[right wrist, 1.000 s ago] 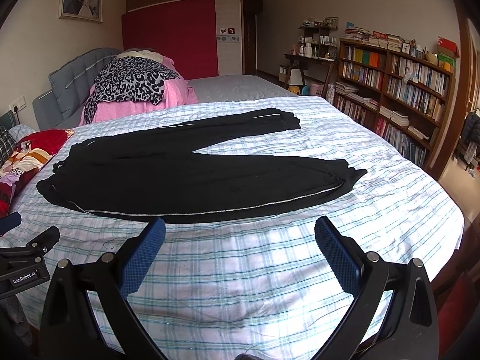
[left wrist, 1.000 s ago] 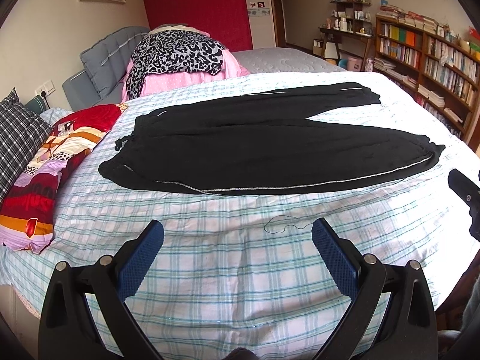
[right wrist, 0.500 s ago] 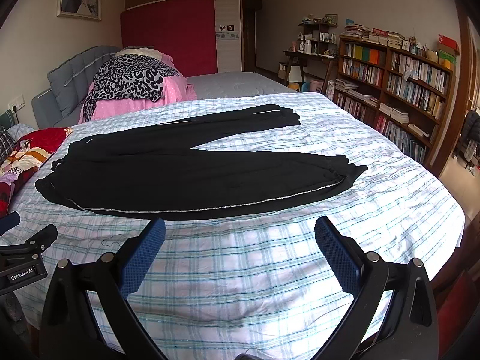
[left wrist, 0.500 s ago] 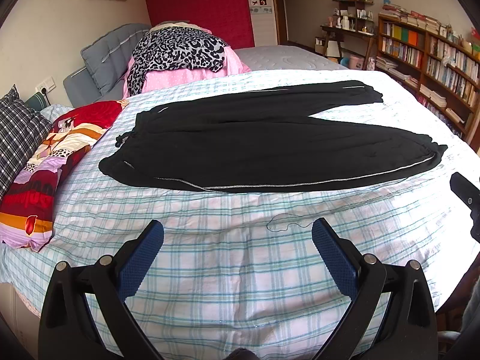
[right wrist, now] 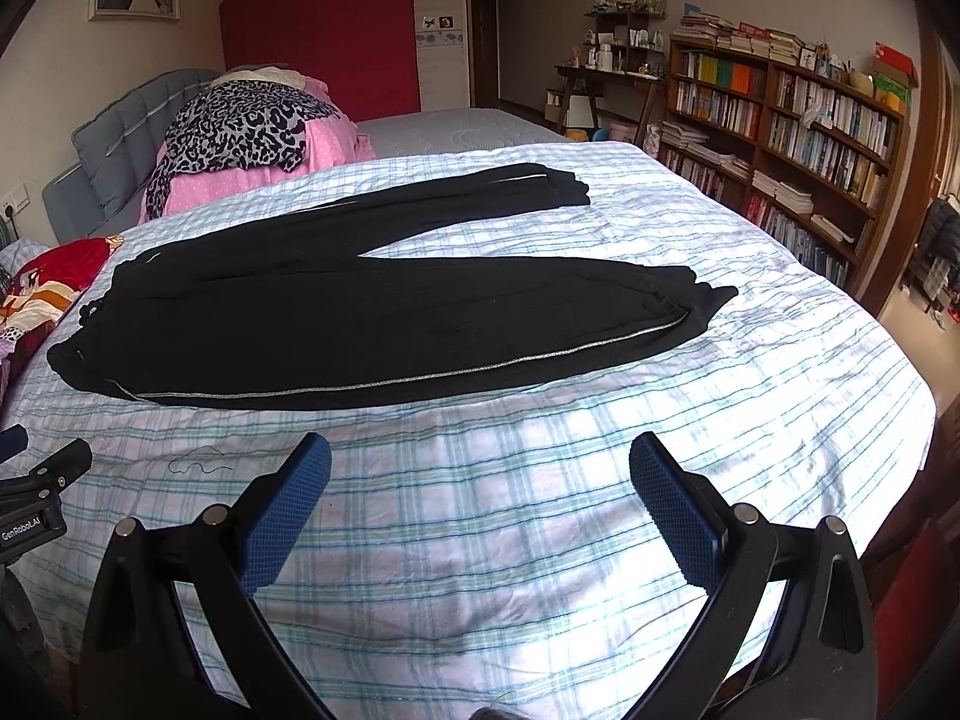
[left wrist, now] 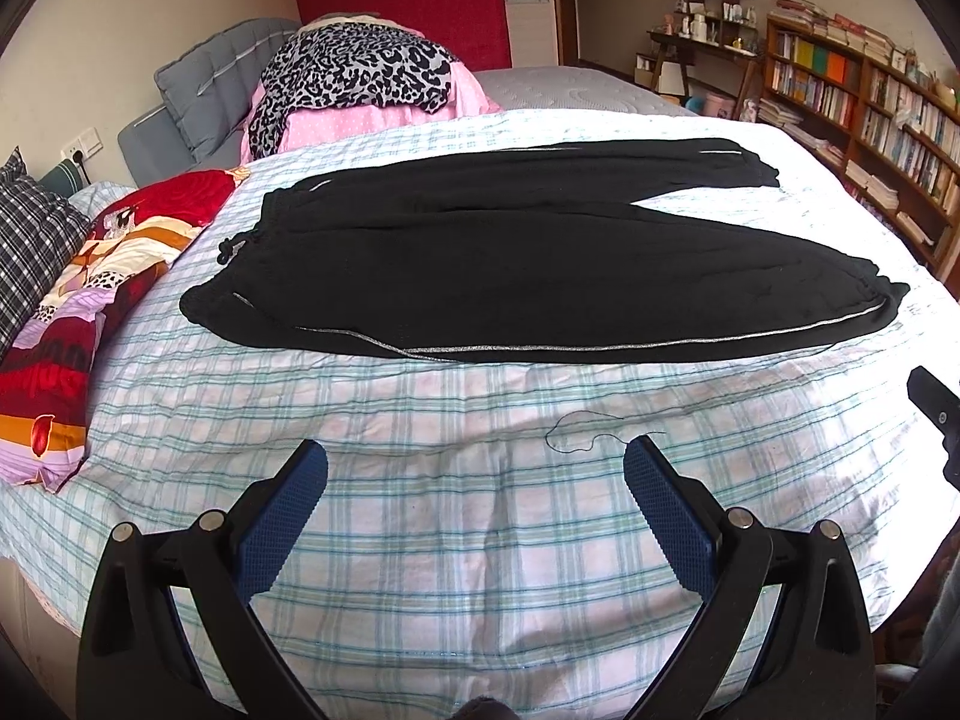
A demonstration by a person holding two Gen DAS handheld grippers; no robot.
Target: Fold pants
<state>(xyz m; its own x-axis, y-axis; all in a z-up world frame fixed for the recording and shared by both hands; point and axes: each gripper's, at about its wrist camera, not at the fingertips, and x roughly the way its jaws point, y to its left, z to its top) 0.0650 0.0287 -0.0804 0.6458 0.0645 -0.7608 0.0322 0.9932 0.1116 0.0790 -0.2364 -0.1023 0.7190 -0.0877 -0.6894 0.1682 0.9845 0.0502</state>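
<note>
Left wrist view has the black pants (left wrist: 528, 264) laid flat across the checked bedsheet (left wrist: 456, 516), waistband toward the pillows, legs splayed apart toward the bookshelf (right wrist: 798, 120) side. Both the left gripper (left wrist: 475, 462) and right gripper (right wrist: 480, 456) hang over bare sheet just short of the near leg, jaws spread wide, gripping nothing. Loose dark thread (left wrist: 591, 433) lies by the left one.

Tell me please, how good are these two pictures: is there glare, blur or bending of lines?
Left wrist view: sharp, but fisheye curves the bed's edge; the black pants lose fold detail in shadow. Right wrist view: daylight overexposes the plaid sheet near the cuffs; the bookshelf bends at the rim. Dark corners in both.
</note>
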